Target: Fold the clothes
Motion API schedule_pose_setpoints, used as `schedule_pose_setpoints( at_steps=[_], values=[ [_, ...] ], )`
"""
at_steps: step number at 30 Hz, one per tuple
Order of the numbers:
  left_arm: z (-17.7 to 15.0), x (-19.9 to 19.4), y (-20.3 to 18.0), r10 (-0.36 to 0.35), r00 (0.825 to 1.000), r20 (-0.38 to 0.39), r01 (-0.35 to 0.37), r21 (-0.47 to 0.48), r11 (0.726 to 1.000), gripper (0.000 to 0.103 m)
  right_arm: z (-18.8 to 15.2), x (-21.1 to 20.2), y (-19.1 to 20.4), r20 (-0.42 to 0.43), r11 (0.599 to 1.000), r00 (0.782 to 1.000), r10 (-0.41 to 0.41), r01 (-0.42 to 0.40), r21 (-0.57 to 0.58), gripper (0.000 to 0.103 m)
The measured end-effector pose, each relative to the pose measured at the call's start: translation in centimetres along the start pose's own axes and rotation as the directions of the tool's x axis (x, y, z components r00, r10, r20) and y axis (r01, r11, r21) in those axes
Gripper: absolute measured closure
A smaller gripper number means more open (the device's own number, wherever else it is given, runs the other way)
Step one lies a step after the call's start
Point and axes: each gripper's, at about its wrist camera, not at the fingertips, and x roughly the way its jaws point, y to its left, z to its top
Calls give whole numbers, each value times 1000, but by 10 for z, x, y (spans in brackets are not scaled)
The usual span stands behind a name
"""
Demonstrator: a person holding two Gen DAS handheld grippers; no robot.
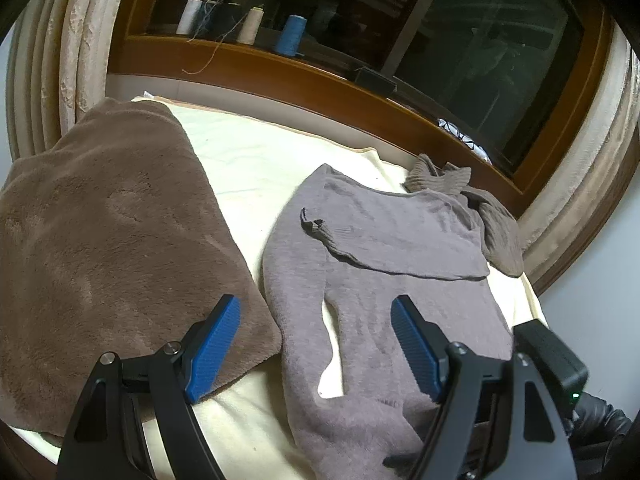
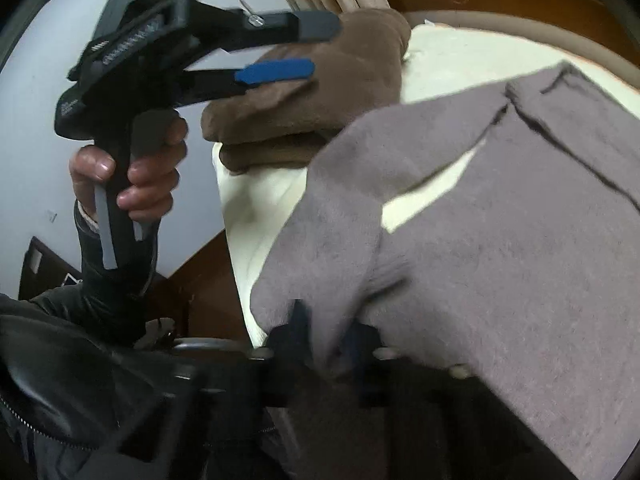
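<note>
A grey knit sweater lies on the cream-covered table, one sleeve folded across its chest. My left gripper is open above the sweater's lower left part, blue pads wide apart and empty. It also shows in the right wrist view, held by a hand. My right gripper is shut on the sweater's lower hem at the table's near edge; the cloth drapes over its fingers and hides them. The right gripper's body shows at the lower right of the left wrist view.
A folded brown fleece blanket lies left of the sweater. A brown ribbed garment is bunched at the far right. Thread spools stand on the wooden window sill behind. Curtains hang at both sides.
</note>
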Motion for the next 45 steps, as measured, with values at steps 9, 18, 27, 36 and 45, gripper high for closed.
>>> schedule_pose_setpoints(
  at_steps=[9, 18, 27, 36, 45],
  values=[
    [1, 7, 7, 9, 1000, -12, -10, -12, 1000, 22, 19, -103, 33, 263, 986, 962, -72, 109, -129, 95],
    [11, 27, -18, 3, 999, -50, -1, 52, 999, 22, 10, -199, 27, 462, 930, 832, -309, 365, -36, 95],
    [11, 72, -41, 161, 981, -112, -139, 183, 973, 22, 0, -238, 29, 554, 915, 762, -337, 403, 3, 95],
    [33, 91, -45, 250, 960, -124, -221, 210, 953, 22, 0, -237, 1, 507, 944, 811, -293, 330, 18, 94],
    [86, 148, -52, 397, 905, -150, -336, 318, 886, 21, -46, -187, -58, 360, 955, 887, -289, 240, 175, 25]
  ],
)
